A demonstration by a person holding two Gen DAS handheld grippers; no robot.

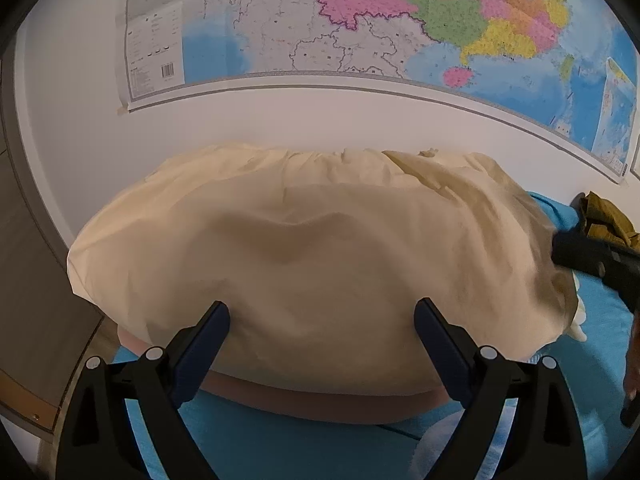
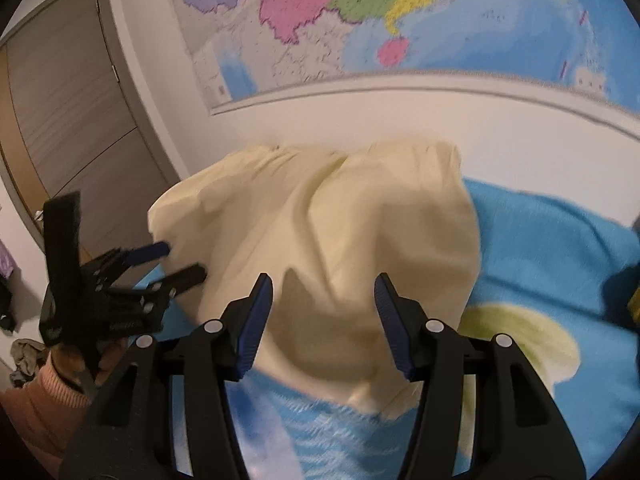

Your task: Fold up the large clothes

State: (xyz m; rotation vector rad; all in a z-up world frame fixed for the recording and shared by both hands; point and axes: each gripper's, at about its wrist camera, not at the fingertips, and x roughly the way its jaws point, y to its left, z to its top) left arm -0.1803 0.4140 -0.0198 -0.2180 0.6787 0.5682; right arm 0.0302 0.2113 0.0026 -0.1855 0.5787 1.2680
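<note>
A large cream garment (image 1: 312, 248) lies folded on a blue bed cover (image 1: 304, 448) against the wall. My left gripper (image 1: 322, 312) is open, its fingers just above the garment's near edge, holding nothing. The garment also shows in the right wrist view (image 2: 320, 232). My right gripper (image 2: 324, 286) is open over the garment's near end and holds nothing. The left gripper shows in the right wrist view (image 2: 176, 260) at the garment's left edge, its jaws apart. The right gripper's body shows at the right edge of the left wrist view (image 1: 592, 256).
A large coloured map (image 1: 360, 20) hangs on the white wall behind the bed. An olive-green garment (image 1: 604, 220) lies on the bed to the right. A brown door (image 2: 68, 128) stands at the left. The blue cover (image 2: 560, 248) extends to the right.
</note>
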